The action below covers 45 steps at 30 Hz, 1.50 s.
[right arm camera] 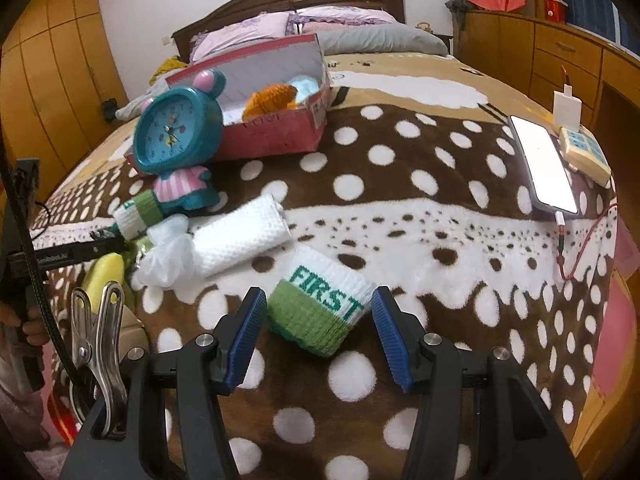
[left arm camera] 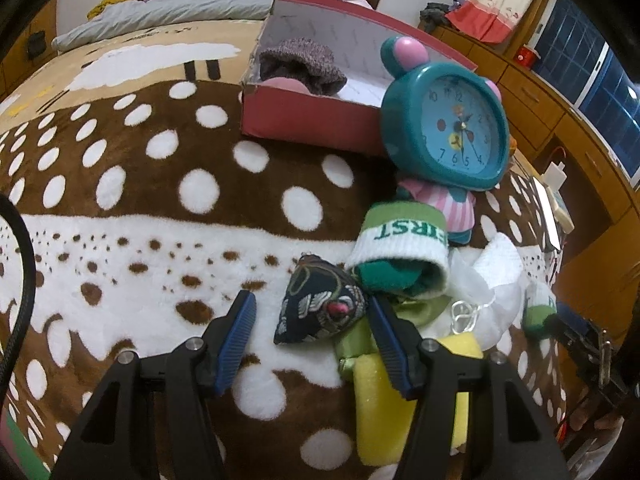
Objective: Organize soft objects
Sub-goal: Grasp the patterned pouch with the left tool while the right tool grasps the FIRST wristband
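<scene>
The pink box (right arm camera: 276, 136) sits on the bed (right arm camera: 400, 184) near the top middle of the right view, and it already has a few soft things in it, like an orange knit thing (right arm camera: 270, 98) and a gray woolly thing (left arm camera: 302, 66), so I think the job is partly done. Lots is left out on the blanket: a white rolled cloth (right arm camera: 240, 240), a yellow sponge (left arm camera: 380, 400), a green and white sock (left arm camera: 400, 248), another sock (right arm camera: 320, 312) and a little dark beanbag (left arm camera: 320, 304). The right claw (right arm camera: 319, 336) is wide open around that other sock low in its view, and the left claw (left arm camera: 312, 340) is wide open around the beanbag, neither squeezing yet.
</scene>
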### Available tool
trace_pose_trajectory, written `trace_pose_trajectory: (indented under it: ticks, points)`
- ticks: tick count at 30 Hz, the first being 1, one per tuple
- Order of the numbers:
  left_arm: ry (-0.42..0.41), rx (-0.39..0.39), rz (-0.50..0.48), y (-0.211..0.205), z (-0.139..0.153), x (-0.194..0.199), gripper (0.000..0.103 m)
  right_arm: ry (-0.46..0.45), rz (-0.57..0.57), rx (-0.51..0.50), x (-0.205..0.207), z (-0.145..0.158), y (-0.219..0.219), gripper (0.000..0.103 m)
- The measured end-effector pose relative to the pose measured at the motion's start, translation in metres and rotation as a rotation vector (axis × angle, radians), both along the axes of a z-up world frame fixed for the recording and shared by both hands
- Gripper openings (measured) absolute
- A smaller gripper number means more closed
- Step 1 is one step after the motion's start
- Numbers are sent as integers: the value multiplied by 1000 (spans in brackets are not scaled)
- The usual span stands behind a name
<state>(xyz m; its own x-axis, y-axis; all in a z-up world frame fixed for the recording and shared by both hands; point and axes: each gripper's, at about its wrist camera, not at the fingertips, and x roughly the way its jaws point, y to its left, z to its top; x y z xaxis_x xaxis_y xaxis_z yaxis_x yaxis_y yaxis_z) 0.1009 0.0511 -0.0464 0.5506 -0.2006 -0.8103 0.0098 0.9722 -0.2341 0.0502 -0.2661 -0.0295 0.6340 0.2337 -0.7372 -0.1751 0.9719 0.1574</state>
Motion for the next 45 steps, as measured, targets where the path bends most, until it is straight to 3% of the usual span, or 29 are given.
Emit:
trace_pose_trajectory:
  ticks: [4,7,12,14,17,24,45]
  points:
    - [-12,-9,-22,-4,2,-3,45,19,-4,20,4,-7,-2,56]
    - [-27,0,-31,-6,4,-5,41,27,-6,22,5,-10,-2,56]
    - [-38,-8,-42,-5,8,-9,40,100,15,67,11,-25,3,56]
    - [-41,-2,-39,-3,9,-11,40,84,15,43,10,-27,7,55]
    - [-44,-8,-28,2,11,-14,40,74,37,47,9,-25,11,42]
    - [-67,-2,-15,7,18,-18,40,48,44,58,1,-21,14,35]
    - [-127,27,14,11,37,-33,40,-28,52,69,-15,1,14,32]
